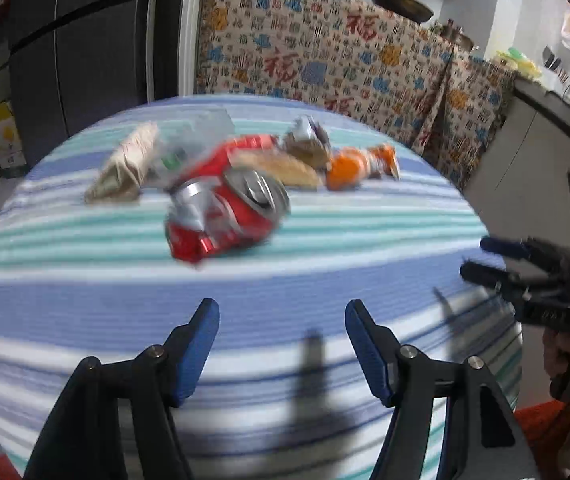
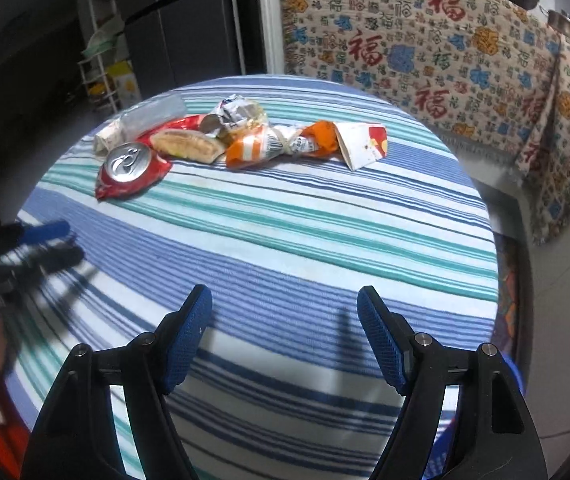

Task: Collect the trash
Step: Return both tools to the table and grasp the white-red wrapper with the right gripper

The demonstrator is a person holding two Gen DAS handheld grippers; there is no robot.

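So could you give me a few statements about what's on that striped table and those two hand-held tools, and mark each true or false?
1. The red can is crushed and lies on the striped cloth. True.
2. The left gripper is holding the can. False: its jaws are open and empty, short of the can.
3. The orange wrapper lies in the same pile as the can. True.
4. The right gripper has its jaws shut on a wrapper. False: they are open with nothing between them.
5. The trash sits at the far side of the table from both grippers. True.
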